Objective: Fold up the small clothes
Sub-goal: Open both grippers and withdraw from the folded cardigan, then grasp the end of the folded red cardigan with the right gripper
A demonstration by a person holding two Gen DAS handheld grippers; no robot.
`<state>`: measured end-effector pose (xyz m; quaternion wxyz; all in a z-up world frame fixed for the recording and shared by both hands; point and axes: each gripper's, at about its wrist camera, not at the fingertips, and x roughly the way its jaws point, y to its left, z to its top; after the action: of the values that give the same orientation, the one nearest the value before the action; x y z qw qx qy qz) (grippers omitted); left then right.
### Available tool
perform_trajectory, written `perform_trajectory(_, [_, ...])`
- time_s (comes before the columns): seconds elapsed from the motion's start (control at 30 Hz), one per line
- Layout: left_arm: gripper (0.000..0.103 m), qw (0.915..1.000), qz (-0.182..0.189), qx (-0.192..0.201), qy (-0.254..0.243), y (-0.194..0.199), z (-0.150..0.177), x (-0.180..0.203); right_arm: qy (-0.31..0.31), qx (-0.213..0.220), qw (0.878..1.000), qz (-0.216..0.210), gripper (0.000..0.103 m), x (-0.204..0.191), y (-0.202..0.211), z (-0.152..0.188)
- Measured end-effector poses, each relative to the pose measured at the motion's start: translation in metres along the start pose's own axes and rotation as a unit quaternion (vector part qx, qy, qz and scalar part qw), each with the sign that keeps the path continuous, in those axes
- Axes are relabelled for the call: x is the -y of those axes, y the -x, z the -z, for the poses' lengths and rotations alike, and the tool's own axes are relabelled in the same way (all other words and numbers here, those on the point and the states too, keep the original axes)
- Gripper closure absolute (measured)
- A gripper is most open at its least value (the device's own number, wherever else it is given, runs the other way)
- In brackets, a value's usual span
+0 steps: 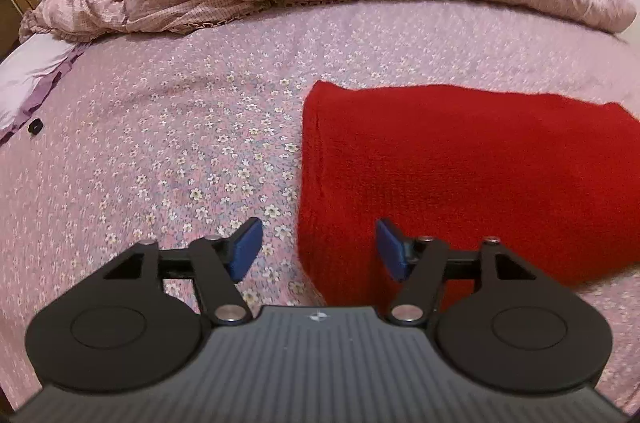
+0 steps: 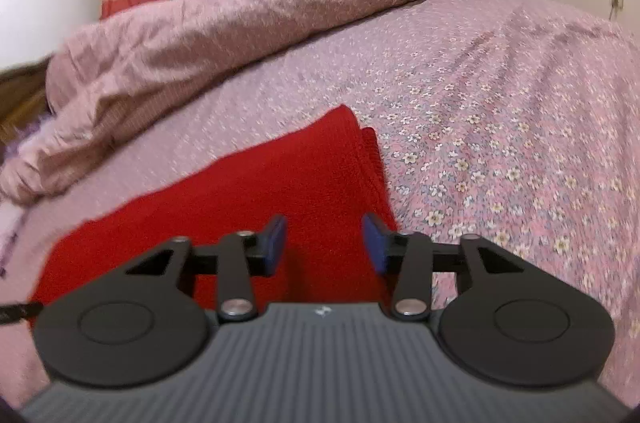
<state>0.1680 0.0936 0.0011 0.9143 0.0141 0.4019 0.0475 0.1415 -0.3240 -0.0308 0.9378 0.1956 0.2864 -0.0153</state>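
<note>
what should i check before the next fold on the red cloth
1. Left gripper open, holding nothing: ok.
2. Right gripper open, holding nothing: ok.
3. Red cloth lies flat on the bed: ok.
4. Left gripper at the cloth's left edge: ok.
5. Right gripper over the cloth's right edge: ok.
6. Layers aligned at the far right corner: not ok, a lower layer sticks out.

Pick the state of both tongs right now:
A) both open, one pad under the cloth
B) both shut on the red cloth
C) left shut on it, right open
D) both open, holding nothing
D: the left tongs and right tongs both show a wide gap between pads, with the red cloth lying flat on the bed, ungripped.
</note>
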Motion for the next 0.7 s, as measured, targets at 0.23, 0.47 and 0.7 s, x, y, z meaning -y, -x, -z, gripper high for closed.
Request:
perform_trajectory(0.23, [0.022,0.9998,0.016,0.001,0.011,0.017,0.01,0.007,-0.039,0.019,0.999,0.02,0.045,0.003,0.036,0.011])
perform_trajectory(0.47, [0.02,0.9986,0.016,-0.022,0.045,0.013,0.024,0.003,-0.111,-0.01,0.994,0.02,0.041,0.017,0.039,0.032])
perform_trajectory(0.7, [0.019,0.9967,0.013,-0.043,0.068,-0.001,0.026,-0.006,-0.188,-0.036,0.981,0.009,0.041,0.016,0.015,0.044])
